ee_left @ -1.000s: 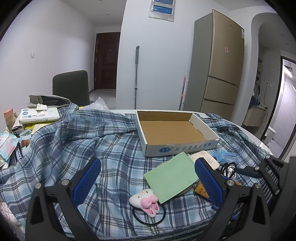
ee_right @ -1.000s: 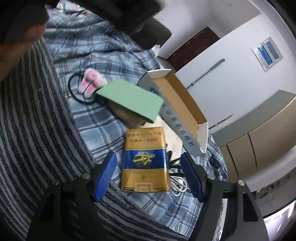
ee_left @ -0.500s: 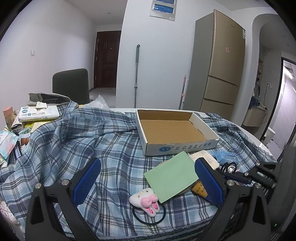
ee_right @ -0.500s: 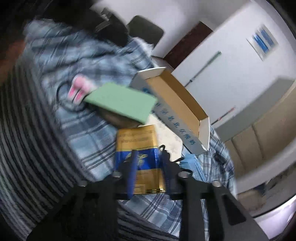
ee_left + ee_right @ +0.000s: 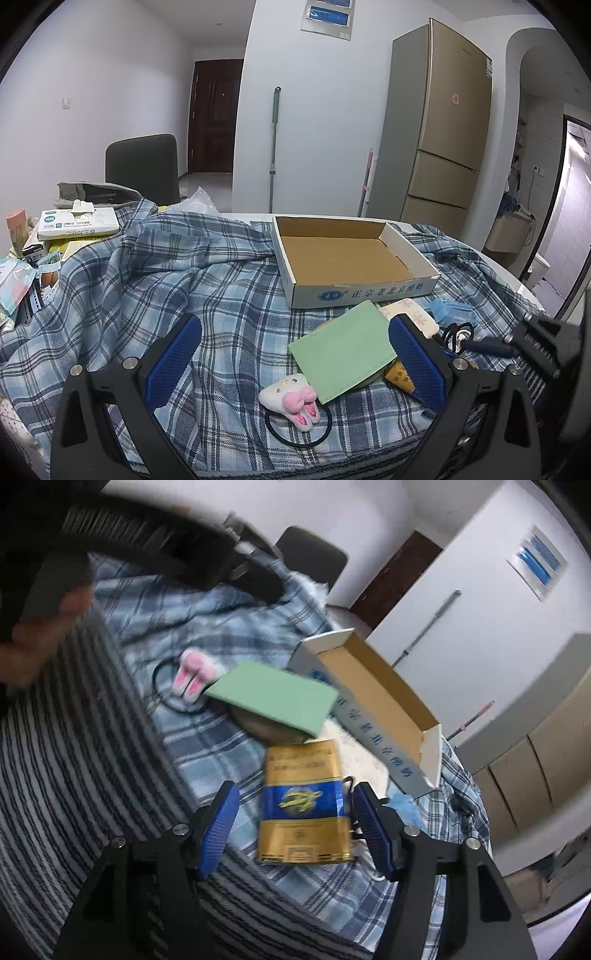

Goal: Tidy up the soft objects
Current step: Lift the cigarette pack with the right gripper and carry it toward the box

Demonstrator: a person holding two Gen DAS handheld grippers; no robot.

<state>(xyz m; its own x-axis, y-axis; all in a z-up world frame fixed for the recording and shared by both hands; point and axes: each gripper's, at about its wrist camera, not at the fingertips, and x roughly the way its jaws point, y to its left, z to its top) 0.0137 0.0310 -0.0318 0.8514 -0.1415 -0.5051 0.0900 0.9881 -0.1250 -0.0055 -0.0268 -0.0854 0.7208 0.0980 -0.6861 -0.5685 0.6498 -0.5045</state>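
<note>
A small white and pink plush toy [image 5: 291, 400] on a black hair band lies on the blue plaid cloth [image 5: 155, 280], near the table's front edge. My left gripper [image 5: 295, 354] hovers just behind it, open and empty. A green flat pad [image 5: 341, 350] leans over a tan object beside the toy. In the right wrist view, a gold and blue packet [image 5: 304, 801] lies on the cloth between the fingers of my right gripper [image 5: 295, 827]. Its jaws are opening, and the pads stand clear of the packet. An open cardboard box [image 5: 354, 258] sits further back, with nothing in it.
A black cable coil [image 5: 456, 334], a light blue object [image 5: 448, 308] and a white pad [image 5: 410, 312] lie right of the green pad. Tissue packs and clutter [image 5: 74, 227] are stacked at the left. A dark chair [image 5: 142, 166] stands behind the table. A striped sleeve [image 5: 74, 775] fills the lower left of the right wrist view.
The right gripper's jaws drew close together over the gold and blue packet half a second ago and have spread apart again. The left gripper and the toy have not moved.
</note>
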